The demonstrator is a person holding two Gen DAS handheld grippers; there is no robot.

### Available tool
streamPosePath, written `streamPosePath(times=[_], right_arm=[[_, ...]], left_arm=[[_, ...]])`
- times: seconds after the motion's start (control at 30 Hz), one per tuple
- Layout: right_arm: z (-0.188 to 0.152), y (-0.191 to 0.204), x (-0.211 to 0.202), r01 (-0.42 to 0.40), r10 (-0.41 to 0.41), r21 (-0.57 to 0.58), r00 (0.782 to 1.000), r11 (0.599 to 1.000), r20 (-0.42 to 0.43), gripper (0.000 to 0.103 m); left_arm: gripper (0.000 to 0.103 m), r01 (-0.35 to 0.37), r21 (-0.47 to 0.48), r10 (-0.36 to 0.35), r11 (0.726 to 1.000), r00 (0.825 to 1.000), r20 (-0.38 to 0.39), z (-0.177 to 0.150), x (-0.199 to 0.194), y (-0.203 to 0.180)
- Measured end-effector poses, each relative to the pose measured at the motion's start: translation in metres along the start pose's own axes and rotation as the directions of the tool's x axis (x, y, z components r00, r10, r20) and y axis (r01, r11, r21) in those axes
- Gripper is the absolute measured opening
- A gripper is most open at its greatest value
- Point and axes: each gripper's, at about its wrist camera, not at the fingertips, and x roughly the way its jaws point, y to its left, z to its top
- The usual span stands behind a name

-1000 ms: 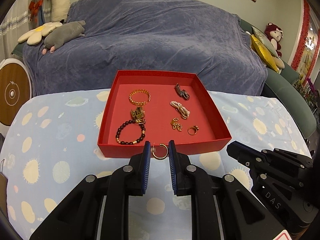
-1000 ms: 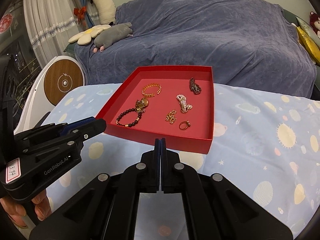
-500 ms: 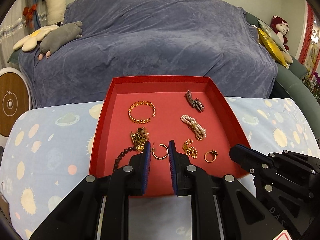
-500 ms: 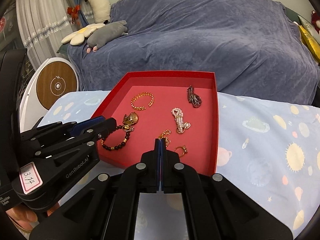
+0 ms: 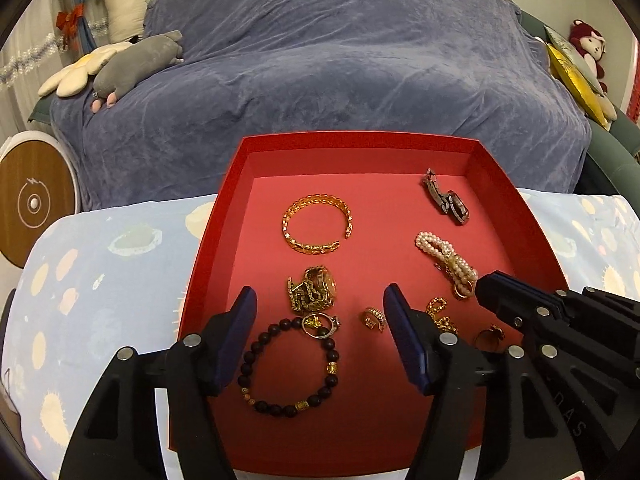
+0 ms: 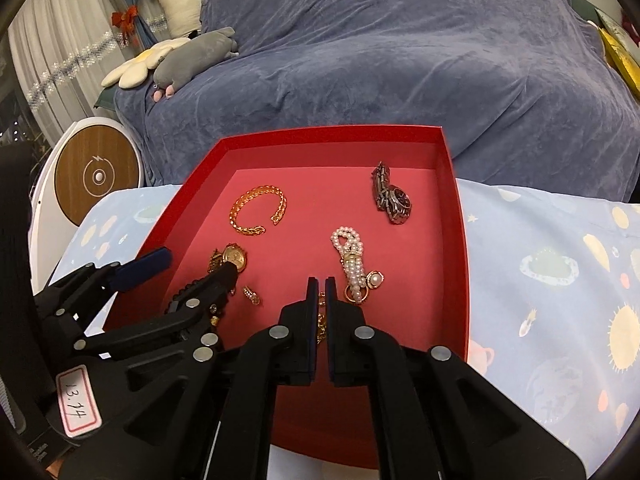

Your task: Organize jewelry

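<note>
Over the tray's left half: the left gripper point(image 5: 320, 296) is hanging with its jaws spread wide, gripping nothing.
Between those fingers: a small gold earring point(image 5: 374, 318) is lying loose on the floor of the red tray point(image 5: 360, 138), beside the gold watch point(image 5: 316, 292) and above the black bead bracelet point(image 5: 248, 360).
Step in hand: as I read it, the earring is being left in place, so lifting straight up with the jaws wide is looking wisest, since a sideways sweep risks dragging the bracelet or watch.
Centre-right: the right gripper point(image 6: 321, 280) is hovering with its jaws pressed nearly together, only a slit showing; the gold chain point(image 5: 438, 312) is lying under it and the pearl bracelet point(image 5: 444, 258) just beyond.
Crowding: both tools are sitting close together over the near half, so one probably ought to be backing out first.
Edges: the tray's raised walls are boxing everything in.
Open room: the far half is looking sparser, and the tablecloth point(image 6: 540, 280) to the right is offering space.
</note>
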Motion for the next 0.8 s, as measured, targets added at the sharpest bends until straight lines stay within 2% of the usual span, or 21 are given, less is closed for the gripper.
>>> streamPosePath(times=[0.03, 0.07, 0.1, 0.17, 0.23, 0.4, 0.8], right_arm=[[-0.001, 0.000, 0.001, 0.012, -0.012, -0.002, 1.000, 1.000, -0.001, 0.007], [-0.002, -0.002, 0.001, 0.030, -0.030, -0.001, 1.000, 1.000, -0.004, 0.018], [-0.002, -0.003, 0.001, 0.045, -0.045, 0.000, 0.999, 0.999, -0.003, 0.025], [-0.004, -0.007, -0.004, 0.066, -0.066, 0.007, 0.998, 0.998, 0.023, 0.058], [-0.006, -0.010, -0.014, 0.048, -0.049, 0.018, 0.997, 0.999, 0.056, 0.073], [-0.009, -0.005, -0.031, 0.056, -0.056, -0.008, 0.997, 0.998, 0.053, 0.075], [-0.033, 0.014, -0.089, 0.044, -0.044, -0.006, 0.996, 0.999, 0.074, 0.075]], left_arm=[[0.069, -0.015, -0.003, 0.015, 1.000, 1.000, -0.005, 0.000, 0.001, 0.001], [0.069, -0.028, -0.005, 0.028, 1.000, 1.000, -0.005, -0.001, 0.002, 0.003], [0.069, -0.037, -0.008, 0.037, 0.999, 0.999, -0.008, -0.002, 0.002, 0.005], [0.069, -0.039, -0.025, 0.038, 0.999, 0.999, -0.029, -0.004, 0.003, 0.011], [0.071, -0.008, -0.054, 0.006, 0.999, 0.999, -0.042, -0.005, 0.002, 0.019], [0.072, -0.018, -0.035, 0.017, 0.999, 1.000, -0.023, -0.012, -0.016, 0.017], [0.073, 0.005, -0.038, -0.004, 0.999, 1.000, 0.011, -0.030, -0.077, 0.021]])
